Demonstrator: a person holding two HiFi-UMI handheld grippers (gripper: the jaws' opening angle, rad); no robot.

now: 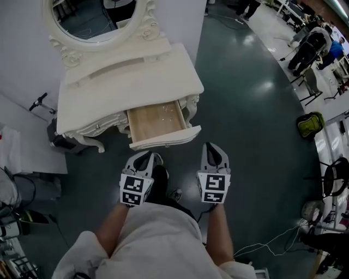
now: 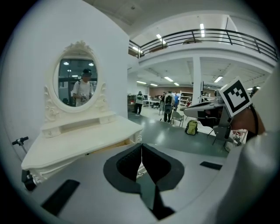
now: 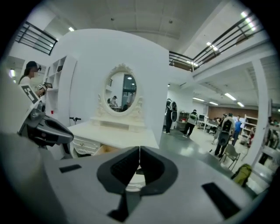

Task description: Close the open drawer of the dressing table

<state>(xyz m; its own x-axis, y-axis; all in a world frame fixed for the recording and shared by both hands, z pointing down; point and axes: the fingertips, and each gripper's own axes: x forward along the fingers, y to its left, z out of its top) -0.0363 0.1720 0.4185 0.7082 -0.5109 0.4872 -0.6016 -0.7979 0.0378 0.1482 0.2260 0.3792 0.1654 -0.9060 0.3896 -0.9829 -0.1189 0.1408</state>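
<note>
A cream dressing table (image 1: pixel 136 82) with an oval mirror (image 1: pixel 98 16) stands against a white wall. Its right drawer (image 1: pixel 158 124) is pulled out, showing a bare wooden inside and a white front panel (image 1: pixel 165 138). My left gripper (image 1: pixel 145 158) is shut and empty, just in front of the drawer's left half. Beside it, my right gripper (image 1: pixel 214 151) is also shut and empty, a little right of the drawer front. The left gripper view shows the table (image 2: pixel 83 138) ahead past shut jaws. The table (image 3: pixel 116 131) and a slice of wooden drawer (image 3: pixel 105 150) appear in the right gripper view.
A dark green floor (image 1: pixel 245 109) surrounds the table. A scooter (image 1: pixel 46 106) leans at the table's left. Cables and clutter (image 1: pixel 13 218) lie at the left, chairs and a green bag (image 1: pixel 310 124) at the right. People (image 1: pixel 313 43) stand far off.
</note>
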